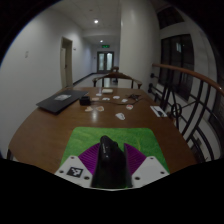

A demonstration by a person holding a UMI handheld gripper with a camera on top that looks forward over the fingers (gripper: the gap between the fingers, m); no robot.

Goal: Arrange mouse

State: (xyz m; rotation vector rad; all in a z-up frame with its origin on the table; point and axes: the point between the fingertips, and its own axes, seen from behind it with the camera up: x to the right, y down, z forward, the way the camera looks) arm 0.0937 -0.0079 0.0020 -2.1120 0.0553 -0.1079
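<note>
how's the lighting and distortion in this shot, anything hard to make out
Gripper view: strong fisheye bend, the railing and table edge curve. Lighting is dim; ceiling lights glare in the corridor. The black mouse between the fingers is dark and low in detail; the small far items are unreadable.

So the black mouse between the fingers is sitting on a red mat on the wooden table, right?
Not quite: the mat is green, as the gripper view shows. The black mouse does lie on it, between the hand-held gripper's open fingers, on the wooden table.
</note>
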